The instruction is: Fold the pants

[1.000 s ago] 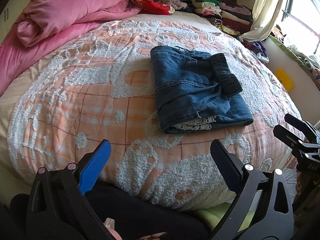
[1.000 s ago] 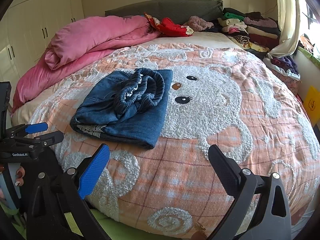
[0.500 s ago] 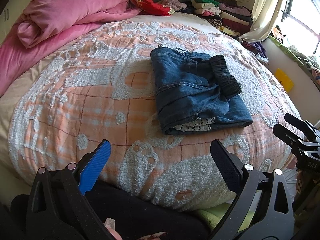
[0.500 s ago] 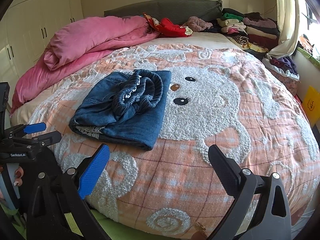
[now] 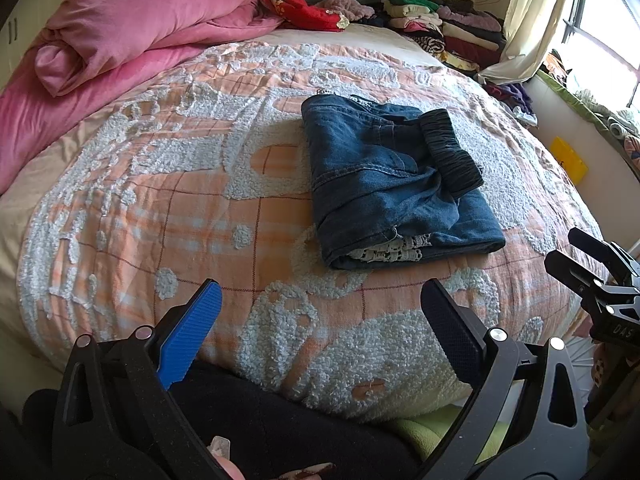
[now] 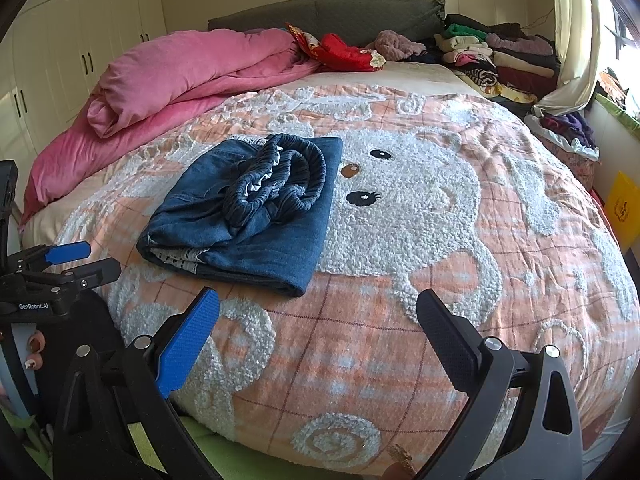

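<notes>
1. One pink blanket point(image 6: 188, 68) lies bunched up at the left side of the bed point(image 6: 460, 288).
2. One pair of blue pants point(image 6: 248, 212) sits folded in the middle of the bed, apart from both tools.
3. One left tool point(image 5: 320, 320) is wide open and holds nothing.
4. One right tool point(image 6: 318, 320) is wide open and holds nothing.
5. One pile of clothes point(image 6: 496, 56) sits at the far right.

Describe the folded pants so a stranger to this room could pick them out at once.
Start at the bed, covered by an orange checked blanket with a fluffy white cartoon animal. The folded pants lie beside that animal's eyes, toward the rolled pink duvet. They are the only blue denim bundle lying alone mid-bed, with a gathered elastic waistband on top and white lace at the near edge.
</notes>
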`<action>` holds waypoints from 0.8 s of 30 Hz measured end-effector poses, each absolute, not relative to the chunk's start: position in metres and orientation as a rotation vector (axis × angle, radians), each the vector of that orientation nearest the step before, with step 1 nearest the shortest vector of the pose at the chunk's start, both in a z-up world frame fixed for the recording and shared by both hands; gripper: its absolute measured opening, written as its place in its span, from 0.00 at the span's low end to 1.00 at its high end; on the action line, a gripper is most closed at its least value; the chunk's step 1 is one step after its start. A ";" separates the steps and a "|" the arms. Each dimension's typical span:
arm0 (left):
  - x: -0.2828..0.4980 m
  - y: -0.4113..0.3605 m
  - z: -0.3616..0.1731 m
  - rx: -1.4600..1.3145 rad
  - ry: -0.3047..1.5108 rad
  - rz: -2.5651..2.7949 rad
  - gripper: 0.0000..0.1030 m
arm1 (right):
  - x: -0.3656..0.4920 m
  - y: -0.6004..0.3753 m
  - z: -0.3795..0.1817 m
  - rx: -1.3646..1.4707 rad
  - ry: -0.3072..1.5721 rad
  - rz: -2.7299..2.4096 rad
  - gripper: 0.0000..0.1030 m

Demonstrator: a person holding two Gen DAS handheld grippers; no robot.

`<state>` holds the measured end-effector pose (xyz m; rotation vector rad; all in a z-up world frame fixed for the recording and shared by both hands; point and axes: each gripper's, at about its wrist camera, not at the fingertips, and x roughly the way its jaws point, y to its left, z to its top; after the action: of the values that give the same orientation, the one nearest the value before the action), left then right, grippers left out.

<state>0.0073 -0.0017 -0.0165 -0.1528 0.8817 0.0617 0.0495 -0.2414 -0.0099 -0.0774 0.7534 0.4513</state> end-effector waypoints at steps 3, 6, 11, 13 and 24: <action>0.007 -0.002 -0.017 -0.152 0.882 0.062 0.91 | 0.049 -0.241 -0.010 -0.076 0.752 0.449 0.95; 0.007 -0.001 -0.016 -0.152 0.881 0.062 0.91 | 0.048 -0.241 -0.010 -0.074 0.753 0.446 0.95; 0.007 -0.001 -0.016 -0.152 0.882 0.060 0.91 | 0.049 -0.242 -0.010 -0.075 0.756 0.447 0.95; 0.007 -0.001 -0.015 -0.153 0.883 0.060 0.91 | 0.048 -0.242 -0.010 -0.075 0.756 0.444 0.95; 0.007 -0.001 -0.015 -0.154 0.879 0.061 0.91 | 0.049 -0.244 -0.010 -0.072 0.756 0.438 0.95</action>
<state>0.0067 -0.0009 -0.0150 -0.1537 0.8790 0.0613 0.0487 -0.2437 -0.0095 -0.0718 0.7561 0.4384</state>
